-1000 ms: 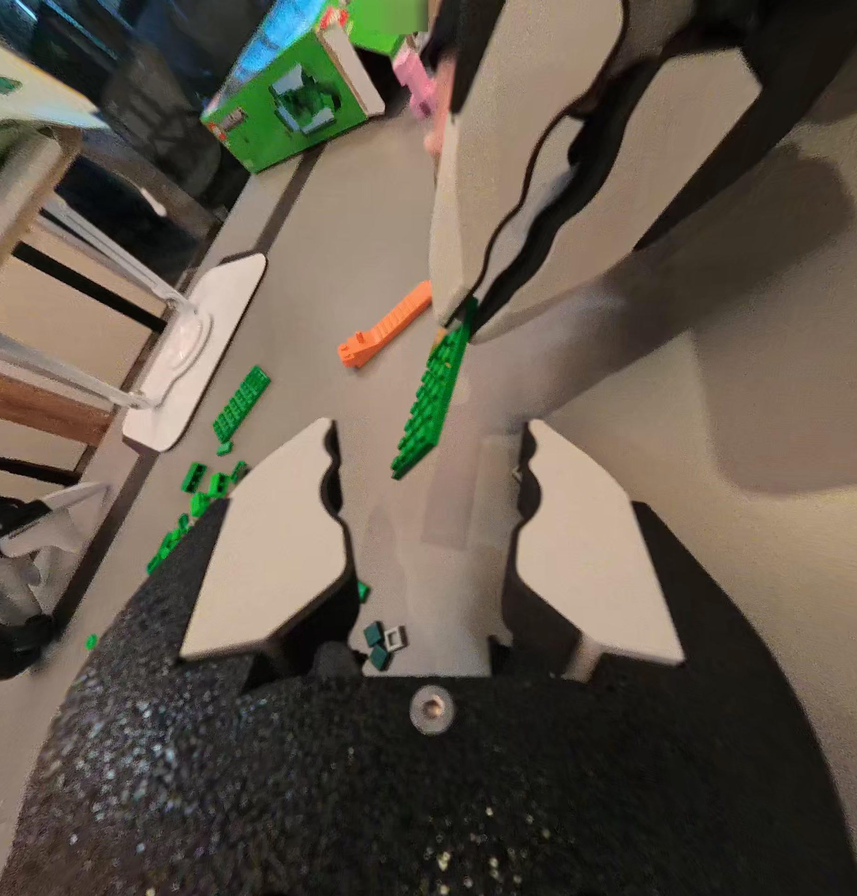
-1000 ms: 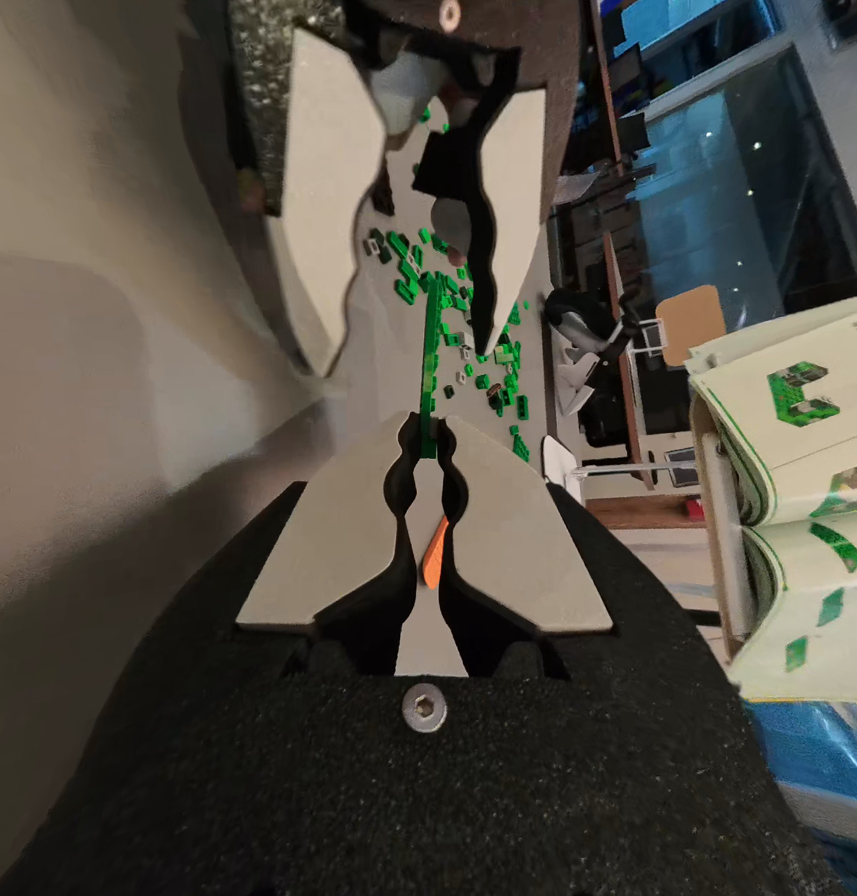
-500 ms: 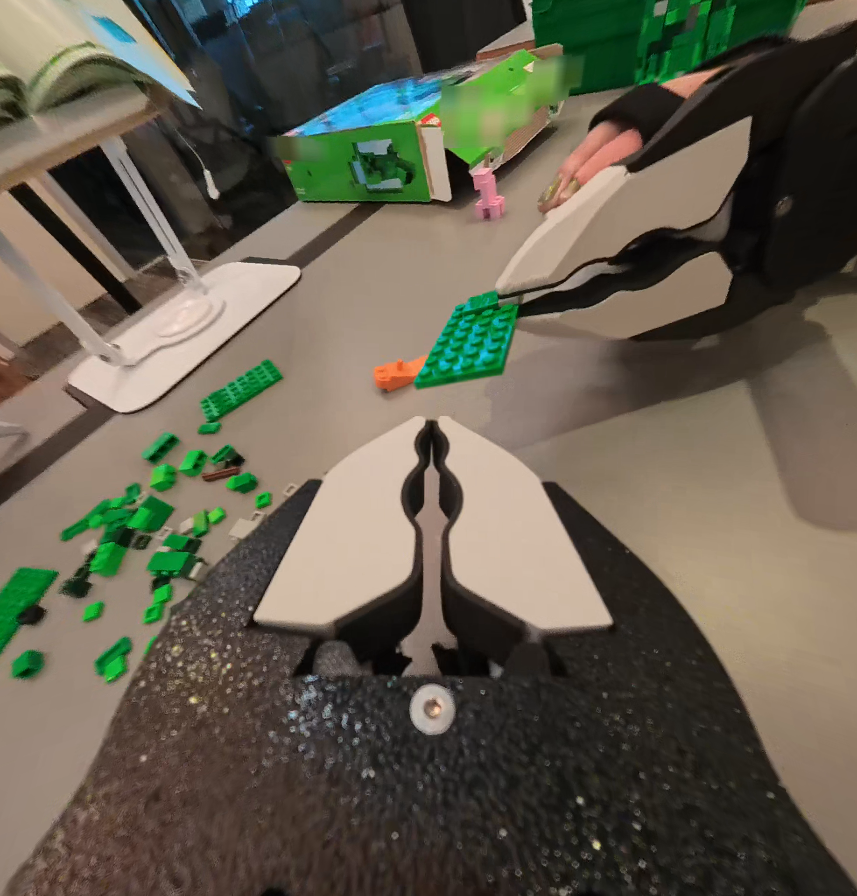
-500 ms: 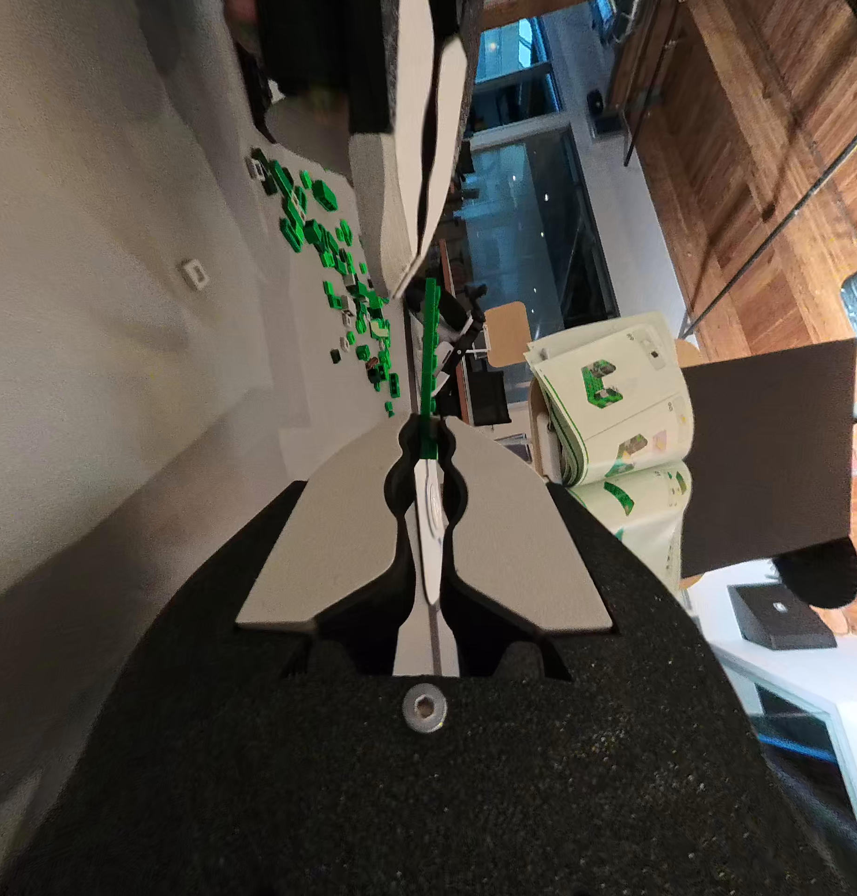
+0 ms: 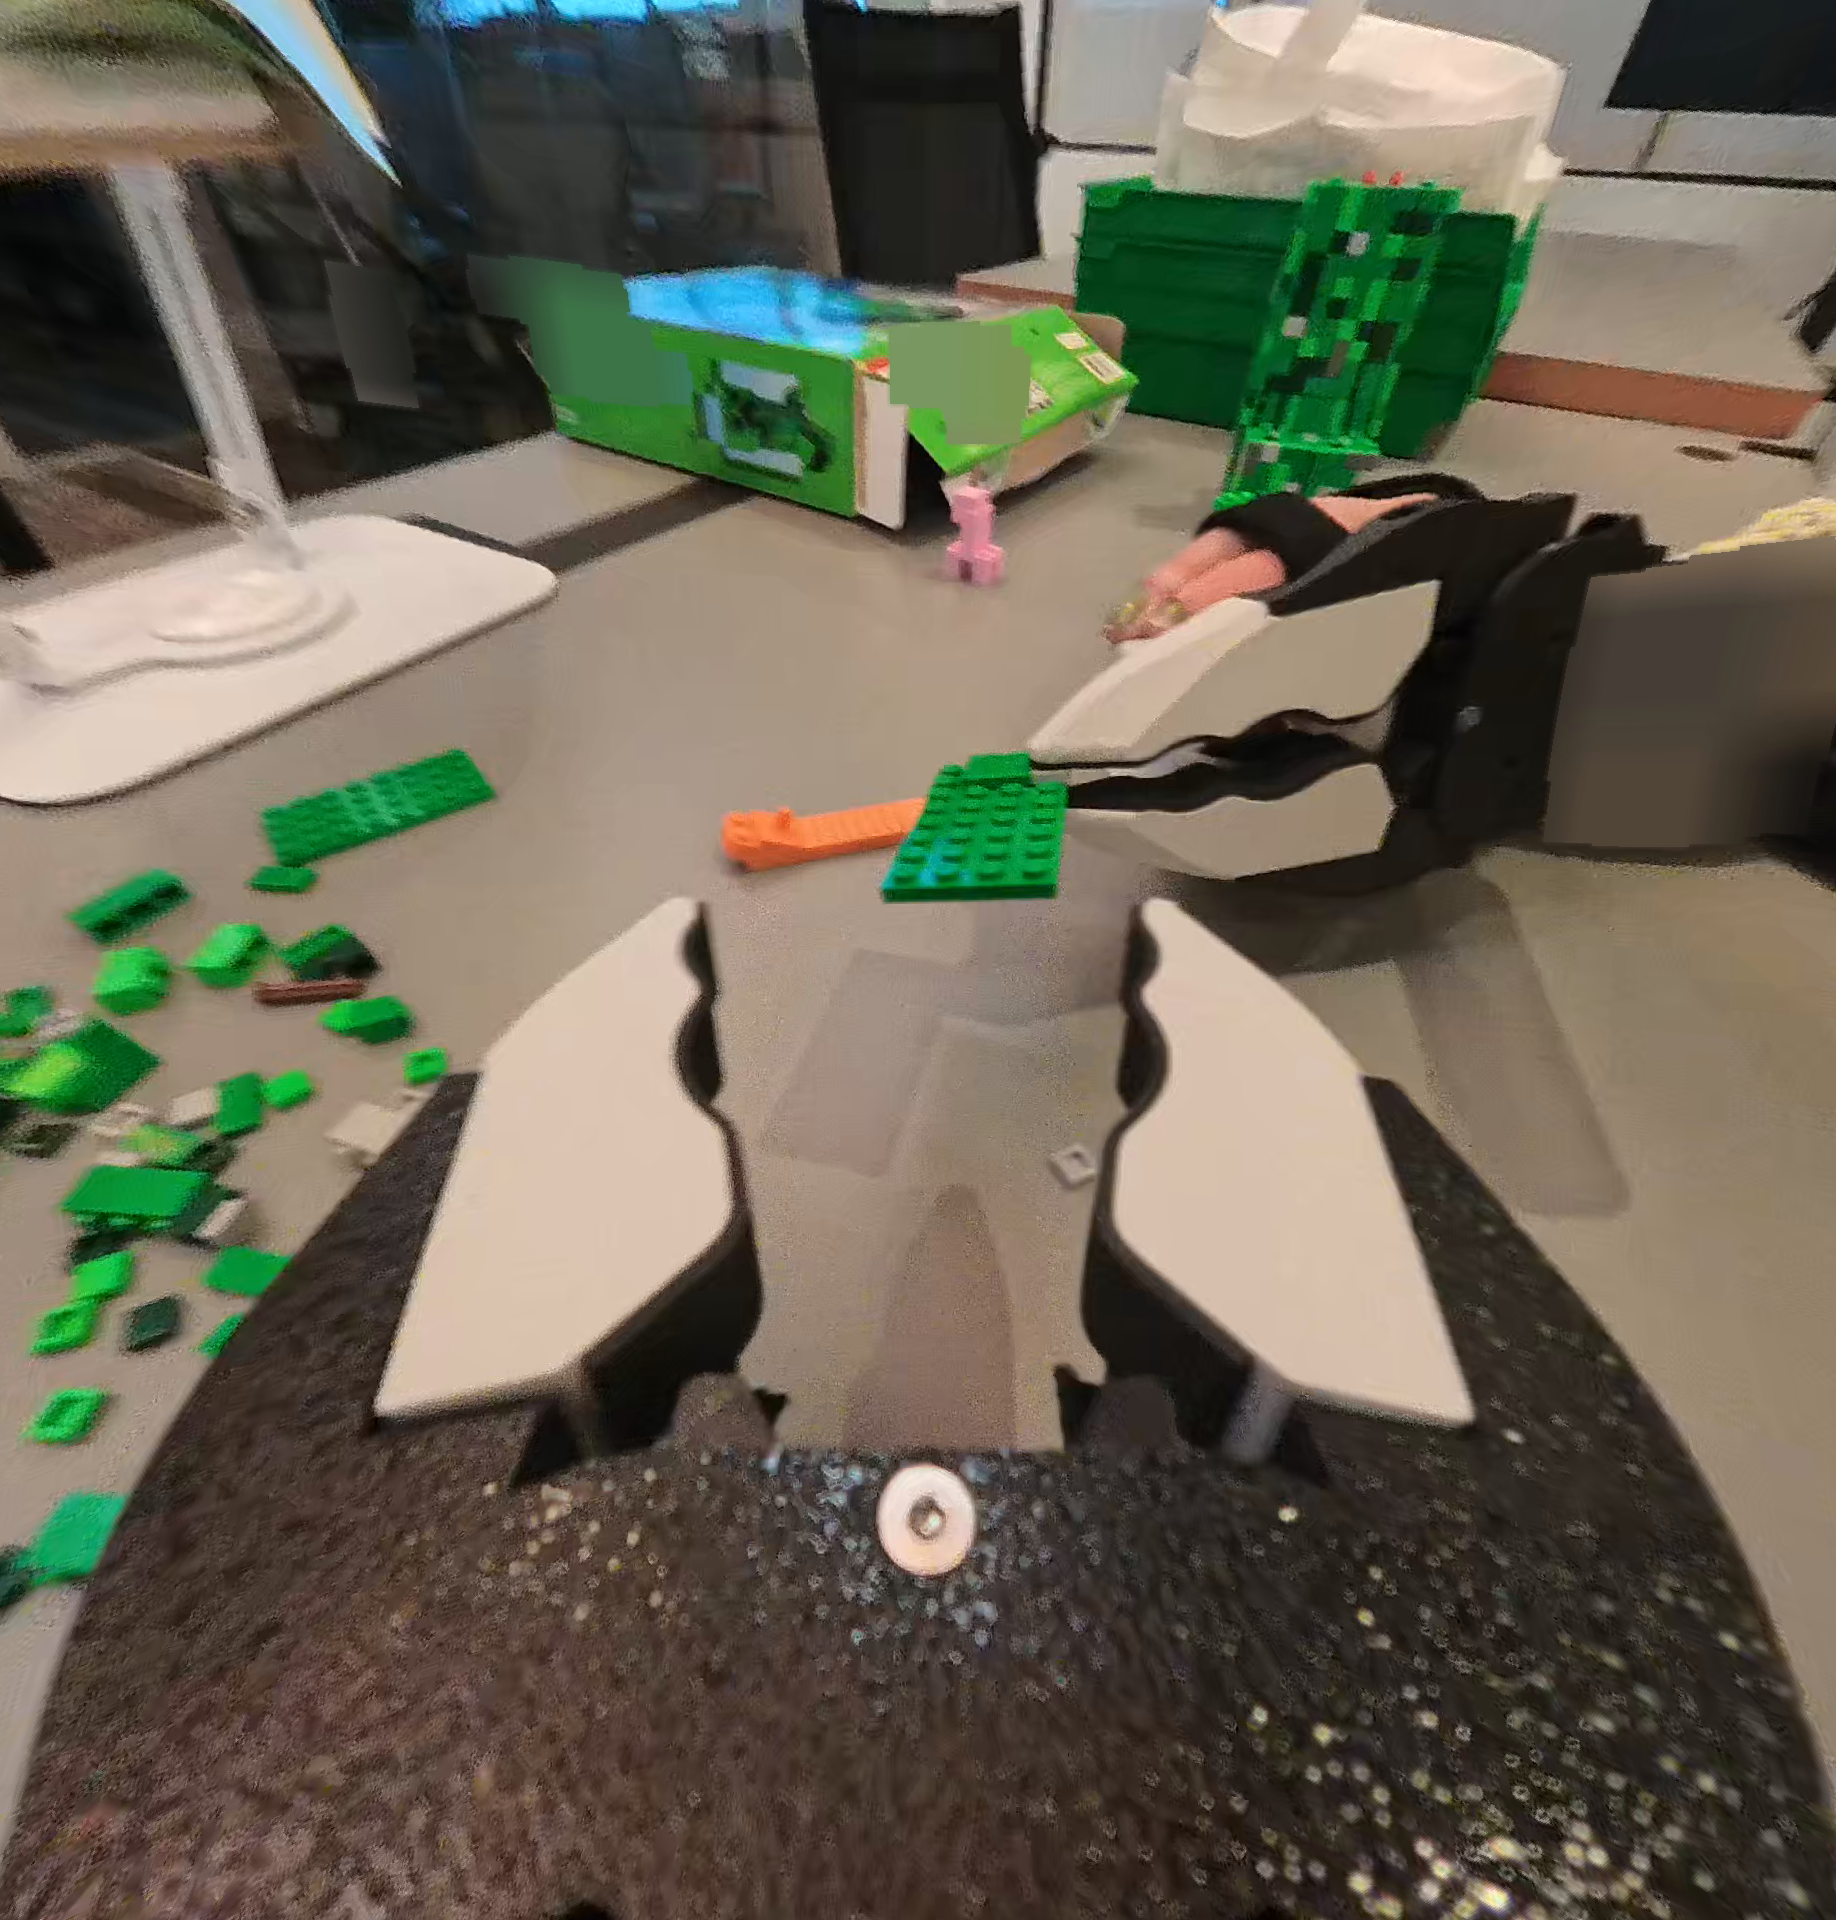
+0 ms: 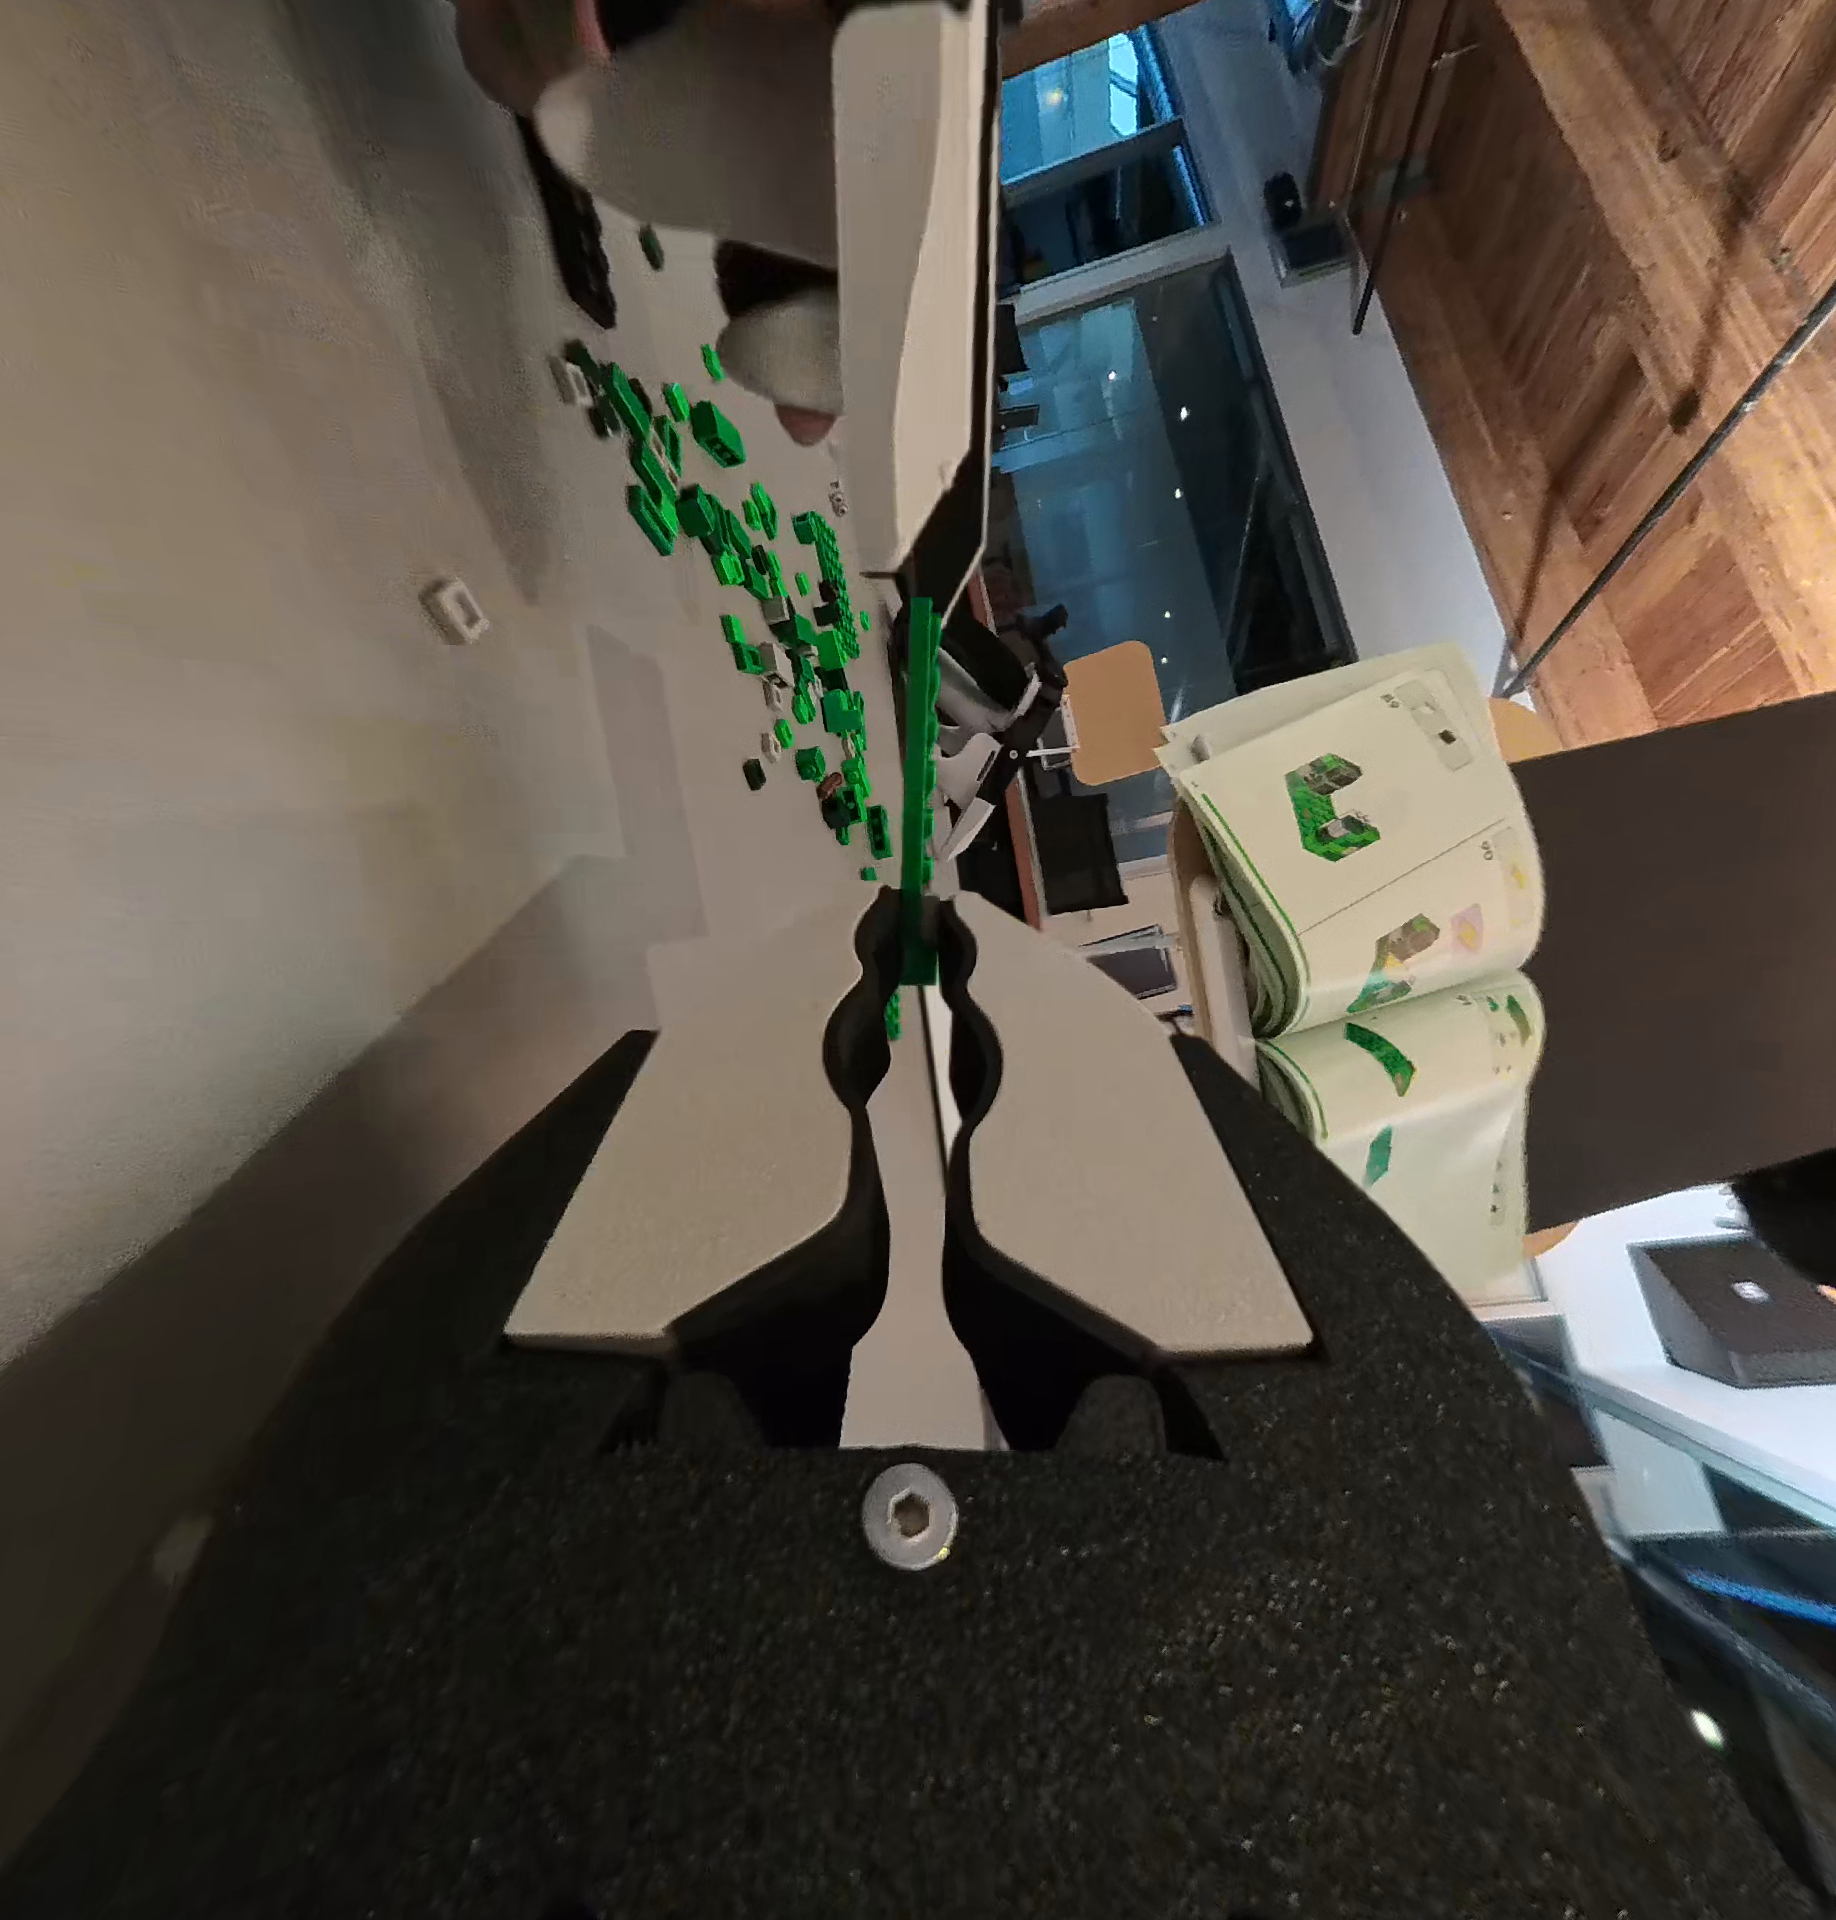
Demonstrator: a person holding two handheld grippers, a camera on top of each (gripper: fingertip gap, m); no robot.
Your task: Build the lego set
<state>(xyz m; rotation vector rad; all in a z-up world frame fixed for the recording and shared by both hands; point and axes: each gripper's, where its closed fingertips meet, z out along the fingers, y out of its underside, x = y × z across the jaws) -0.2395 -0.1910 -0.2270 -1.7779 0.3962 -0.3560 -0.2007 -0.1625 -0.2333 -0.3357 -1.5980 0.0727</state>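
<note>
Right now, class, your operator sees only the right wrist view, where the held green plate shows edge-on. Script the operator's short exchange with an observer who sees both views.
Operator: Which way does the plate face?
Observer: In the left wrist view the green plate lies flat, studs up.
Operator: Is the left gripper ready to take it?
Observer: The left gripper is wide open and empty, just short of the plate.

The scattered small green Lego pieces run off the left wrist view's left edge — blurred, shapes unclear. The flat green studded Lego plate shows edge-on only — its near end hidden between pale fingers.
</note>
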